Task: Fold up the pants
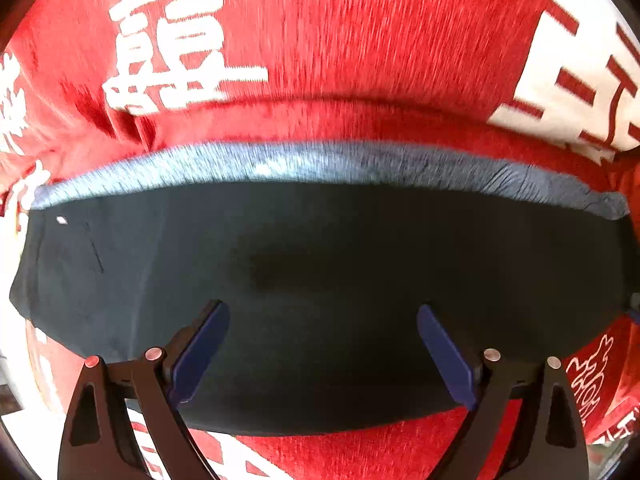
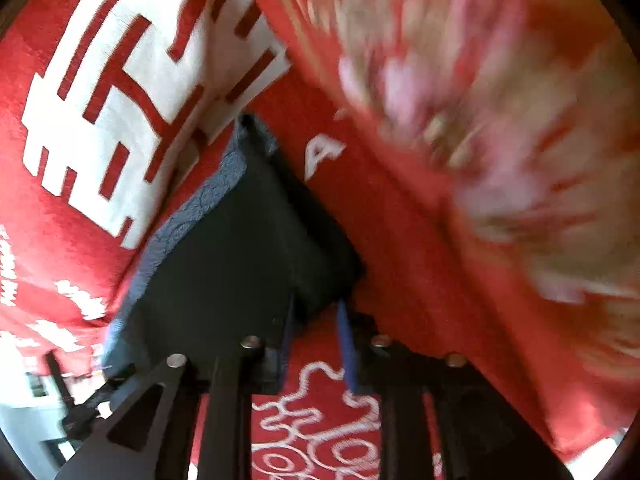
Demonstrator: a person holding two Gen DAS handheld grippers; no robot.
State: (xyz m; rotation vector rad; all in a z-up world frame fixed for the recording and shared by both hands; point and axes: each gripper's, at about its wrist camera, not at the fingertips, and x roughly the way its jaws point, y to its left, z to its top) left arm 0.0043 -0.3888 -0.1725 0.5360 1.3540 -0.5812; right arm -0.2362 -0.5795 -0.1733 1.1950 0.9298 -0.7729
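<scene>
The dark navy pants [image 1: 320, 264] lie folded in a wide band on a red cloth, with a lighter grey-blue waistband [image 1: 304, 162] along their far edge. My left gripper [image 1: 323, 316] is open above the near part of the pants, its blue pads spread wide and empty. In the right wrist view the pants [image 2: 240, 240] show as a dark folded block with the grey-blue band [image 2: 188, 216] on its left side. My right gripper [image 2: 316, 310] is nearly closed at the block's near corner; whether it pinches the cloth is unclear.
A red cloth with large white characters [image 1: 360, 40] covers the surface under the pants. In the right wrist view a raised red patterned fold or cushion [image 2: 480, 120] rises to the right, blurred. The cloth's edge and room floor [image 2: 32, 412] show at lower left.
</scene>
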